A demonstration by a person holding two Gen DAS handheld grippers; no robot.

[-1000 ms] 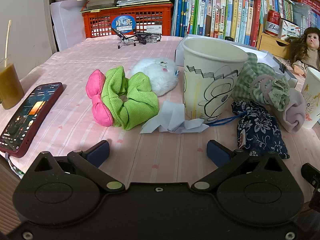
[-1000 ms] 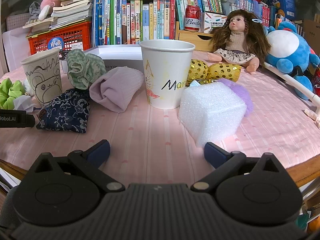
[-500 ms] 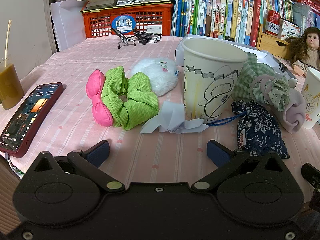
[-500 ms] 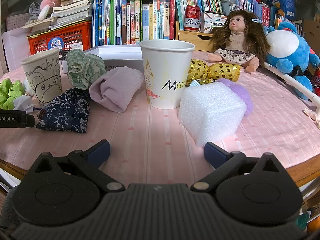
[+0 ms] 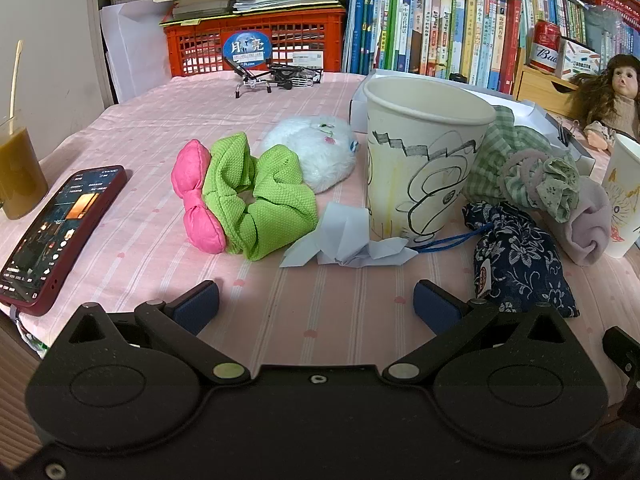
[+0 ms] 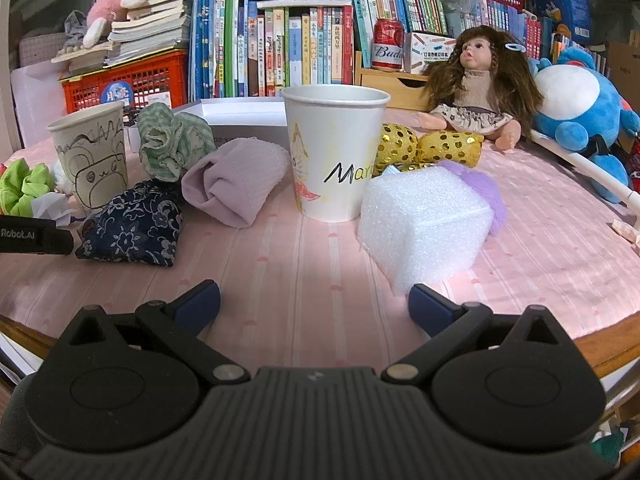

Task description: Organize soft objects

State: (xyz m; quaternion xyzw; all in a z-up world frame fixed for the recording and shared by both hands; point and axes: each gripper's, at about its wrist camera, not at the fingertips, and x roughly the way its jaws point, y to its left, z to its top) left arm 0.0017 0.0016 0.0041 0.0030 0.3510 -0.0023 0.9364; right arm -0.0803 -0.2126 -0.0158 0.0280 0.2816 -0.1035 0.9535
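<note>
left hand-held gripper [image 5: 316, 304] sits low at the near edge of the pink-striped tabletop [image 5: 320, 320], fingers spread wide apart, nothing between them. just beyond it, a crumpled white paper [image 5: 344, 236] lies against the foot of the doodled paper cup [image 5: 420, 168]. left of the cup, the green scrunchie [image 5: 260, 196] touches a pink bow [image 5: 196, 200], and a white fluffy toy [image 5: 316, 148] rests just behind them. right of the cup, a navy floral pouch [image 5: 516, 256] lies near, with a green checked scrunchie [image 5: 516, 164] and a rolled lilac cloth [image 5: 588, 224] beyond it. a red phone [image 5: 56, 232] lies at the far left, near edge.

right hand-held gripper [image 6: 314, 304] is also parted wide and empty, low over the near tabletop. ahead of it stands a white cup with lettering [image 6: 336, 156]; a white foam block [image 6: 424, 224] sits just right of that cup, a purple fuzzy thing [image 6: 488, 196] touching the block's far side, a gold sequin bow [image 6: 432, 144] behind. a doll [image 6: 476, 92] sits farther back.
</note>
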